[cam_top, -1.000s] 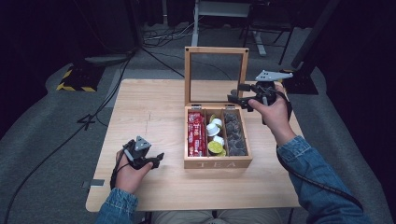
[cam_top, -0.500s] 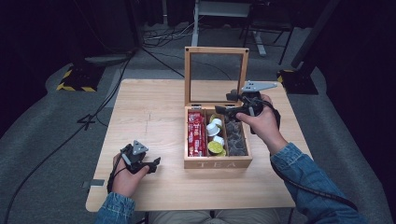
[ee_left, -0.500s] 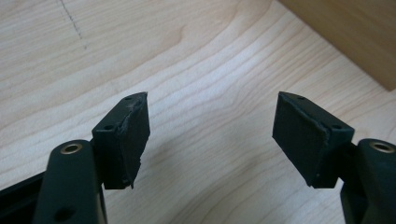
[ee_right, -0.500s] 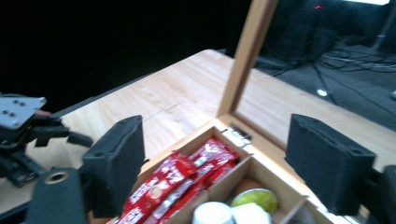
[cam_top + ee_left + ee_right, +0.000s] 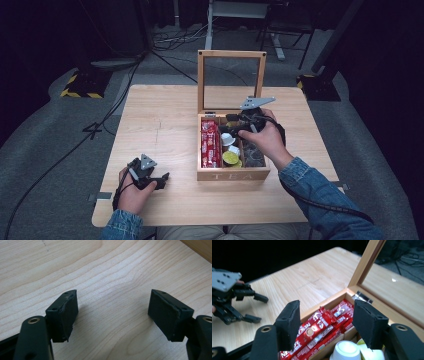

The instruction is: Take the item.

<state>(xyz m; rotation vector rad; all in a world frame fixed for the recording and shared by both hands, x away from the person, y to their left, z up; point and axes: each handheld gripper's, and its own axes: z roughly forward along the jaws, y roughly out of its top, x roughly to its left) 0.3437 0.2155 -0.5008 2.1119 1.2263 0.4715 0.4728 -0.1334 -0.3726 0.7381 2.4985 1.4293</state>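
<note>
An open wooden tea box (image 5: 232, 176) stands mid-table, its glass lid (image 5: 200, 80) upright at the back. Inside lie red coffee sachets (image 5: 210, 145), white capsules (image 5: 229, 140), a lime-green capsule (image 5: 230, 157) and dark items (image 5: 252, 155). My right gripper (image 5: 227, 127) hovers low over the box. In the right gripper view it (image 5: 325, 315) is open above the sachets (image 5: 317, 330) and a white capsule (image 5: 345, 350). Its jaws have just been closing with nothing pressed between them. My left gripper (image 5: 162, 180) rests at the table's front left, open (image 5: 112, 305) over bare wood, its jaws just opening.
The wooden table (image 5: 160, 120) has bare room left of the box. The box's front wall reads TEA. Cables (image 5: 125, 90) and a yellow-black striped plate (image 5: 80, 87) lie on the grey floor behind. The left gripper (image 5: 232, 300) appears far left in the right gripper view.
My right hand has come down and leftward from the box's back right corner to just above its contents, jaws narrower. The left hand has stayed about where it was.
</note>
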